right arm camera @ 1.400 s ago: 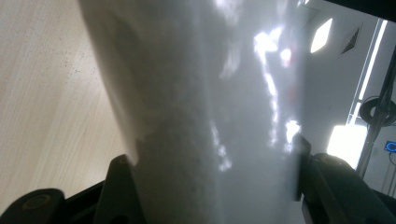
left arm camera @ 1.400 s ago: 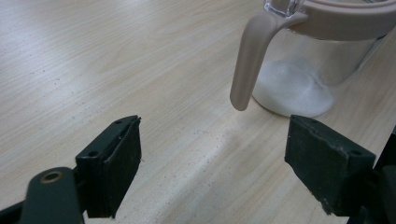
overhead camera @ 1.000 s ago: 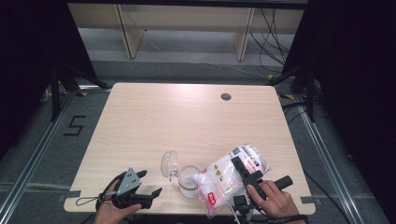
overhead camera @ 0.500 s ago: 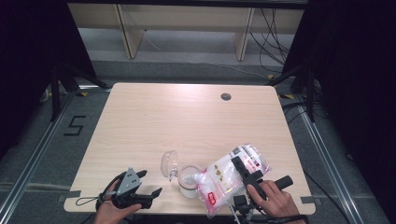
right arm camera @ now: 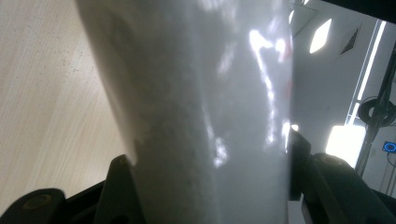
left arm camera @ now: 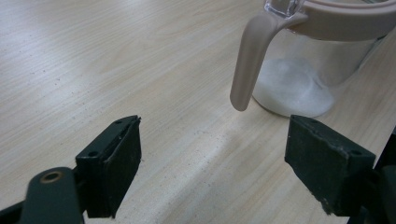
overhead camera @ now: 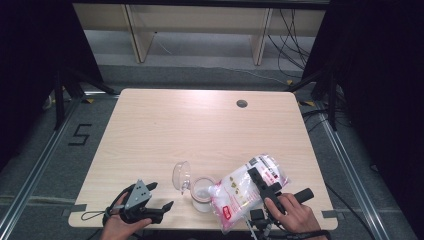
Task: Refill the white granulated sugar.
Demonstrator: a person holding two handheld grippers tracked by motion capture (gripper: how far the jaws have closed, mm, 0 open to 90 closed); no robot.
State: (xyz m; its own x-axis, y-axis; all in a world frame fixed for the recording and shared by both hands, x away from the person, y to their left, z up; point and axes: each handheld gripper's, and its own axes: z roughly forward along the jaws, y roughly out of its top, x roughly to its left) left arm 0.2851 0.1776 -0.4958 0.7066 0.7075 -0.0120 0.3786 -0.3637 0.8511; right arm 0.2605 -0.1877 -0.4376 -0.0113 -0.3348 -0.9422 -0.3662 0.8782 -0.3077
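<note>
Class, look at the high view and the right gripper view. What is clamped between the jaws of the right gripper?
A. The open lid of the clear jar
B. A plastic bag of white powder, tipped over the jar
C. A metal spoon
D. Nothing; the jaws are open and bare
B: the right gripper has its jaws pressed on either side of the plastic bag, whose lower end hangs at the mouth of the jar.

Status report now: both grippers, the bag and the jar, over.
Right gripper shut on bag, tilted over open jar. Left gripper open, empty, beside jar. White powder in jar. Nothing in the way.
</note>
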